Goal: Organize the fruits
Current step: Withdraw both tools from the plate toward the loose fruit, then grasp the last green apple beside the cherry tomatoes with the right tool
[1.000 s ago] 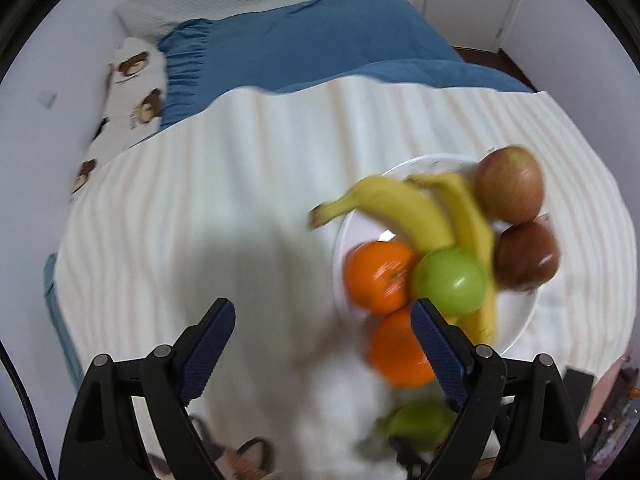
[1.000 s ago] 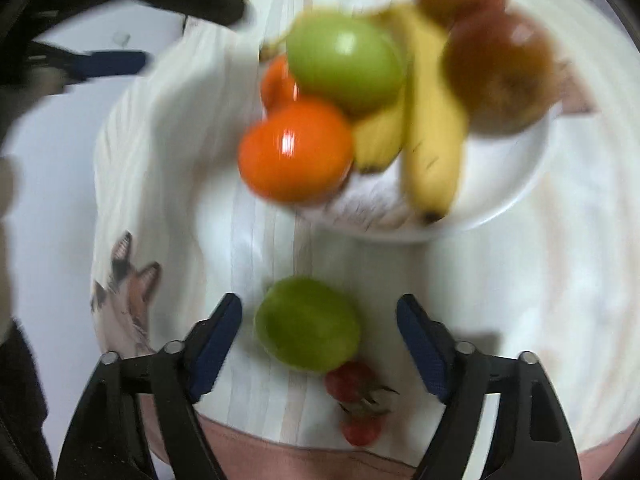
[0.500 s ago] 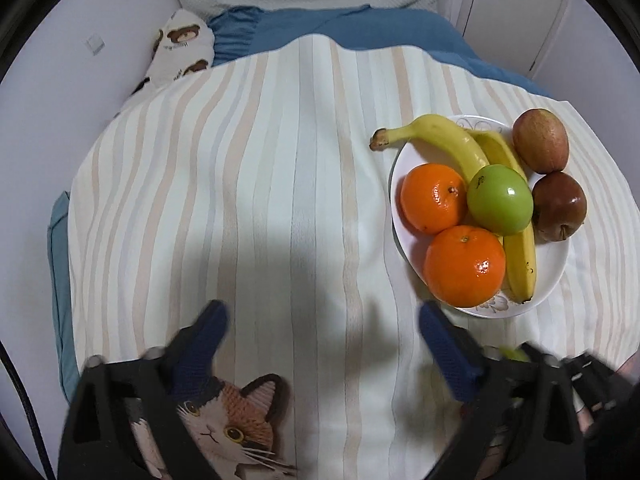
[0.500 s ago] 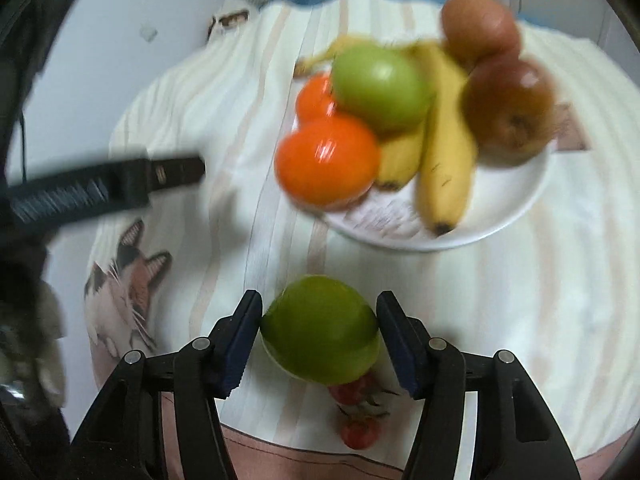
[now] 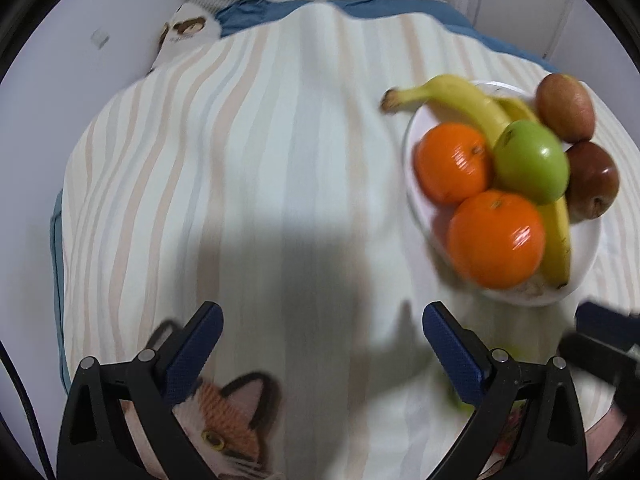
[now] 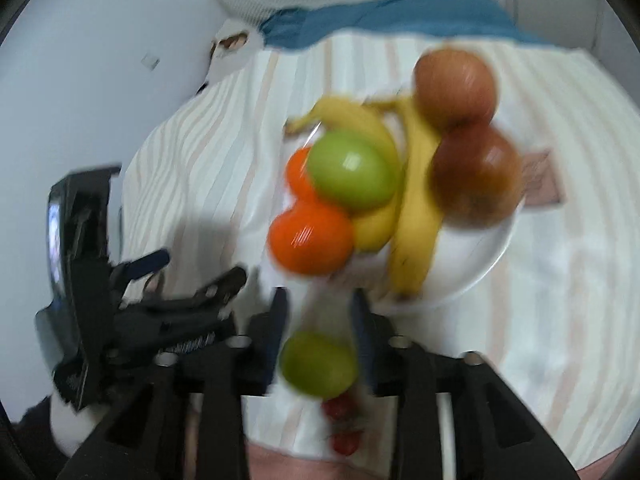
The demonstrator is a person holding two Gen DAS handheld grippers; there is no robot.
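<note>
The white plate (image 5: 586, 276) on the striped cloth (image 5: 248, 184) held two bananas (image 5: 464, 98), two oranges (image 5: 496, 240), a green apple (image 5: 530, 166) and two red apples (image 5: 592, 178), crowding it toward its rim at the right. I saw broad open cloth to the left, running to the far edge at the blue bedding (image 5: 400, 6). My left gripper (image 5: 322, 340) hovered low over the near cloth, jaws spread wide and holding nothing, a cat print (image 5: 224, 420) beneath it. My right gripper (image 6: 318, 320) sat just near of the plate, its jaws closed against a second green apple (image 6: 318, 364), small red fruits (image 6: 340, 408) lying nearer still.
</note>
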